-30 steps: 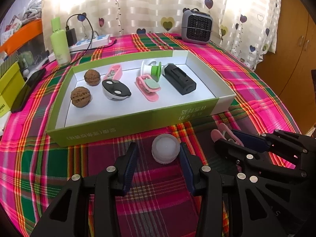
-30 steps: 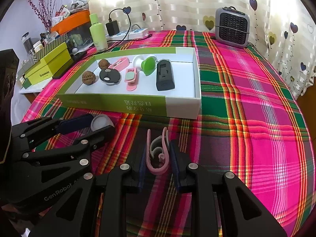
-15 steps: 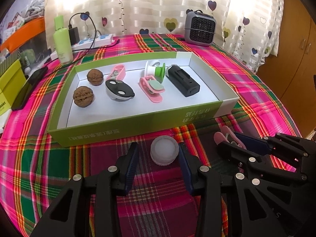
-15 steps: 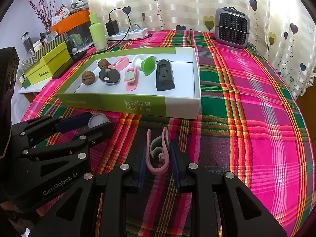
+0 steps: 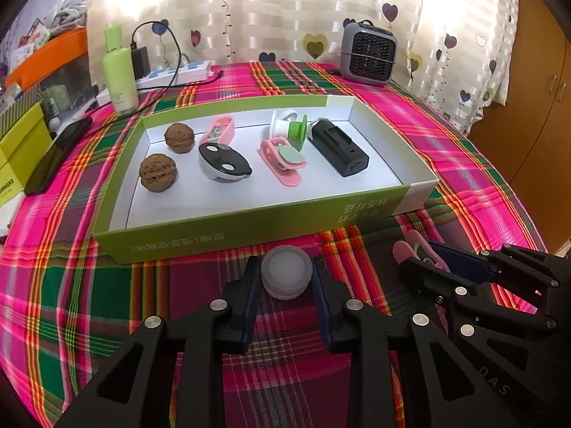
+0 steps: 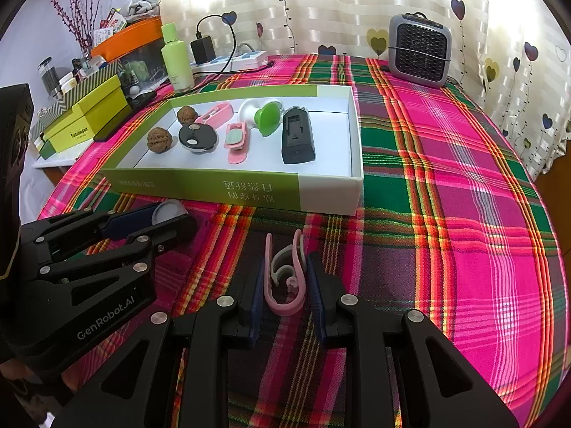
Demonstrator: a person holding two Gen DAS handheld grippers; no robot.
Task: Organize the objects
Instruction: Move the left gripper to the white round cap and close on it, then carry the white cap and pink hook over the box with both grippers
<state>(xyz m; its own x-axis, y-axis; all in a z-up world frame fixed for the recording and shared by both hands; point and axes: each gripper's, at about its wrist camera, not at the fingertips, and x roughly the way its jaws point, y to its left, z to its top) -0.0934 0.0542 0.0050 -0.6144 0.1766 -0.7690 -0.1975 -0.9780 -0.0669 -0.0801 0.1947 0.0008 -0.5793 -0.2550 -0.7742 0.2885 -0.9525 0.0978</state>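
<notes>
The green-and-white box [image 5: 249, 228] on the plaid tabletop [image 6: 464, 214] already holds seven items, walnuts [image 5: 158, 172] among them. Two remain outside, just before its near wall. The left claw [image 5: 286, 278], jaws just closing, grips the white cap [image 5: 286, 276]. The right claw [image 6: 285, 278] clamps the pink clip [image 6: 282, 305], clearest from its own camera.

Left fingers [image 5: 251, 278] now against white cap [image 5: 286, 276]
</notes>
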